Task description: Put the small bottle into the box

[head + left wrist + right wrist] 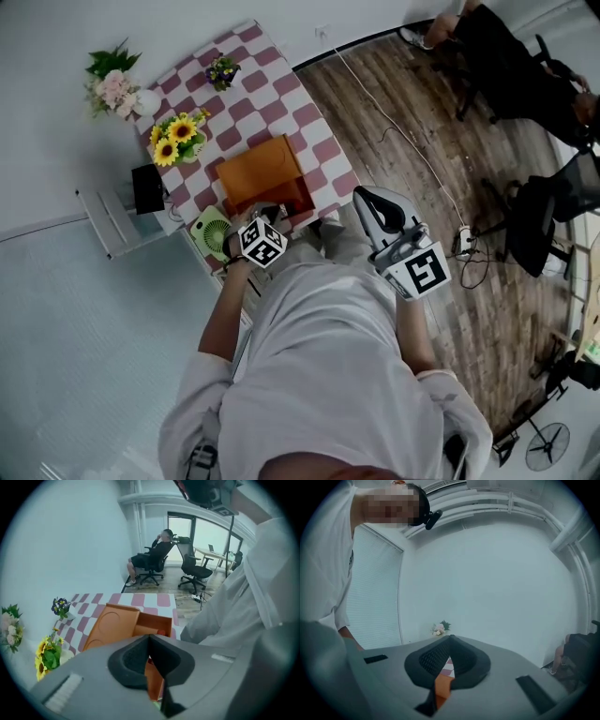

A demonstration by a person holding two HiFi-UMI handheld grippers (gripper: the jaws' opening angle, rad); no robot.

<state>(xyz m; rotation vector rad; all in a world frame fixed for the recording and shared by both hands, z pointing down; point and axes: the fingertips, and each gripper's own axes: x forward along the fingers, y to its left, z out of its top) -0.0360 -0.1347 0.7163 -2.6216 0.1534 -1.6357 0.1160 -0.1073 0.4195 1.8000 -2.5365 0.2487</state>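
Note:
The orange box point(272, 173) lies open on the checkered table point(309, 122), its lid folded back to the far side. In the left gripper view the box point(117, 623) sits just beyond my jaws, and a small red-topped item point(161, 632) shows in its compartment; I cannot tell whether it is the small bottle. My left gripper point(270, 216) hovers at the box's near edge, and its pads point(136, 656) meet with nothing between them. My right gripper point(364, 197) hangs off the table's near right corner, lifted and shut point(450, 640) on nothing.
Sunflowers point(176, 138), a pink bouquet point(114, 92) and a small purple plant point(222, 70) stand on the table's far side. A green fan point(212, 232) sits at the near left corner. A cable point(394, 131) crosses the wood floor toward office chairs and a seated person point(487, 37).

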